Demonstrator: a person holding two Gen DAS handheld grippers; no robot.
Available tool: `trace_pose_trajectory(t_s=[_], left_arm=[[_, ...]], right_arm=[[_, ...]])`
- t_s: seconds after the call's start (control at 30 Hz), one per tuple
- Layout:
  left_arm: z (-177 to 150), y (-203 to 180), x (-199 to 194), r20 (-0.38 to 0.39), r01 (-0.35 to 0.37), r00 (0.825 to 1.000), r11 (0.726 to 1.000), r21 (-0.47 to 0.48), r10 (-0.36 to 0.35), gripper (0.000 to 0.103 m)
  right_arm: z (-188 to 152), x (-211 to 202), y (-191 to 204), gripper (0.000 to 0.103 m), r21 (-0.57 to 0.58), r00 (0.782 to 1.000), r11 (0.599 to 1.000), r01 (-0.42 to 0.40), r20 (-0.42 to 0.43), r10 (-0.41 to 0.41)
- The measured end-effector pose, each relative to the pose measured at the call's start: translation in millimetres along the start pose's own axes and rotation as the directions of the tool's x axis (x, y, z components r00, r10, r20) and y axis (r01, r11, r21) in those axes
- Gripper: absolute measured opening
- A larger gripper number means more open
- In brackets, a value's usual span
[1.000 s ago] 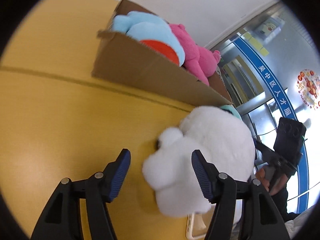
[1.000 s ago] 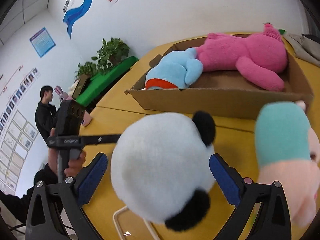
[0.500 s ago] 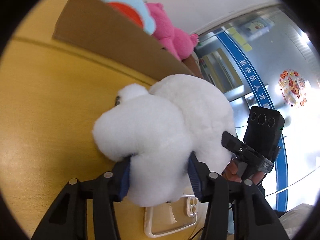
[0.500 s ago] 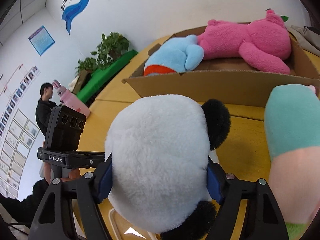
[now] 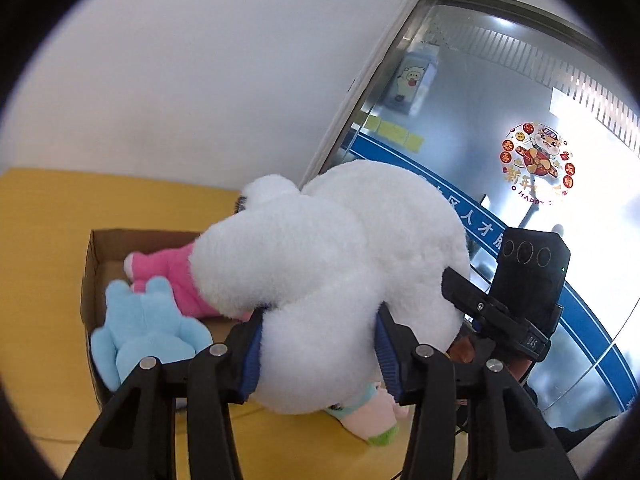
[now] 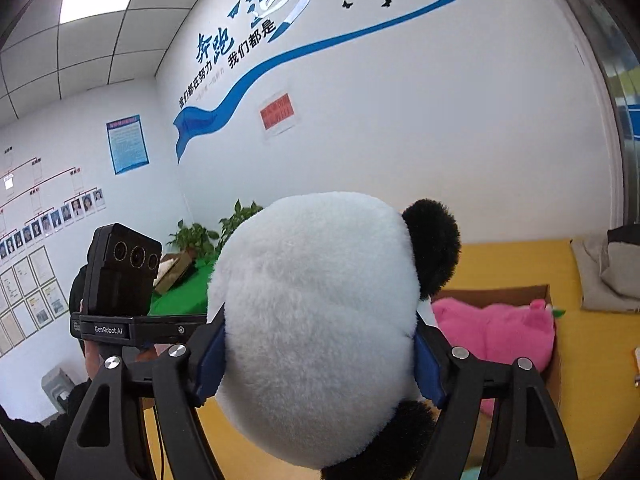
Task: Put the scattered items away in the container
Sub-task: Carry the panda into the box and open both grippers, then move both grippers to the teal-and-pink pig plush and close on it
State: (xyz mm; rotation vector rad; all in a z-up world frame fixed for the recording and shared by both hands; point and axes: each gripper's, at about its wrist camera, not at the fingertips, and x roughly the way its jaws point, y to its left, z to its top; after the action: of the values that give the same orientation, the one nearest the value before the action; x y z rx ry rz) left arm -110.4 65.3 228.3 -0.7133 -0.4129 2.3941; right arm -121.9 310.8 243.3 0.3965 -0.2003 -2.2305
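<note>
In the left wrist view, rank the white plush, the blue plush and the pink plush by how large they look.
1. white plush, clamped in the left gripper; nearness to the camera inflates it.
2. blue plush in the cardboard box.
3. pink plush, mostly hidden behind the white one, so its real rank is unsure.

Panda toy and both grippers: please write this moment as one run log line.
left gripper: shut on panda toy | right gripper: shut on panda toy | cardboard box: holds pink plush, blue plush

left gripper: black arms | blue pads | silver screws | "GenRobot.AI"
</note>
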Motion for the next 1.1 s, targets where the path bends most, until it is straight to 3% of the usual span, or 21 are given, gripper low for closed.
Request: trace_pose_trajectory(t_s=[0.1,0.17,0.3,0.4,0.5,0.67,0.73,0.8,0.87,0.97,1.0,1.03,1.1], left_arm=[[8.4,15.5,33.9,-0.050,-0.031,0.998,0.999,0.009,0.031,0.047],[-0.2,33.6,66.6,-0.104,-0.068,0.992,0.998,-0.012,0.066,0.047],[-41.0,96.1,129.0,-0.238,-0.120,0.967,0.984,-0.129,0.087,0.047],[-78.0,132.1,163.3,-0.337,-0.171,0.937,0.964,-0.203,0.096,0.047],[-92.8,123.6,173.6,-0.363,-0.212,0.919,0.970,-0.123,0.155,0.046],[-99.4,106.2,176.5,-0.396,-0.288,0.882,0.957,-0.028,0.254,0.048],[-98.1,96.2,167.9,-0.387,-0.317,0.874,0.948,0.003,0.293,0.051],[-93.0,89.7,149.9,-0.356,-0.336,0.882,0.942,-0.018,0.307,0.051],[-85.0,80.0,120.8,-0.284,-0.349,0.903,0.936,-0.048,0.323,0.051],[-73.5,45.8,73.8,-0.134,-0.416,0.902,0.909,-0.021,0.410,0.051],[-71.5,30.1,58.8,-0.082,-0.436,0.898,0.900,-0.013,0.433,0.056],[-69.8,15.2,48.1,-0.040,-0.452,0.891,0.892,-0.009,0.451,0.070],[-72.3,-13.3,25.5,0.037,-0.492,0.870,0.871,-0.008,0.492,0.082]], right_arm=[[-5.5,18.3,-28.6,0.082,0.013,1.000,1.000,0.024,0.017,-0.025],[-26.5,35.7,-57.9,0.082,0.069,0.999,0.997,0.035,-0.019,-0.034],[-81.4,87.1,-108.4,0.083,0.176,0.986,0.979,0.104,-0.146,-0.079],[-120.4,121.0,-139.9,0.084,0.290,0.954,0.936,0.198,-0.277,-0.116],[-144.0,130.5,-153.0,0.091,0.361,0.934,0.898,0.251,-0.333,-0.127],[-153.2,130.7,-153.7,0.103,0.360,0.887,0.868,0.340,-0.429,-0.170],[-150.5,120.6,-148.9,0.103,0.332,0.879,0.872,0.361,-0.435,-0.198],[-143.5,107.0,-134.0,0.103,0.250,0.857,0.878,0.408,-0.435,-0.274],[-134.8,91.1,-121.5,0.103,0.180,0.845,0.885,0.430,-0.425,-0.324],[-119.1,64.1,-92.4,0.103,0.069,0.838,0.895,0.441,-0.388,-0.383],[-114.2,51.9,-81.8,0.103,0.035,0.835,0.890,0.455,-0.364,-0.413],[-109.7,39.8,-72.0,0.103,0.007,0.828,0.879,0.476,-0.341,-0.445],[-101.3,24.8,-55.3,0.103,-0.028,0.818,0.864,0.503,-0.307,-0.487]])
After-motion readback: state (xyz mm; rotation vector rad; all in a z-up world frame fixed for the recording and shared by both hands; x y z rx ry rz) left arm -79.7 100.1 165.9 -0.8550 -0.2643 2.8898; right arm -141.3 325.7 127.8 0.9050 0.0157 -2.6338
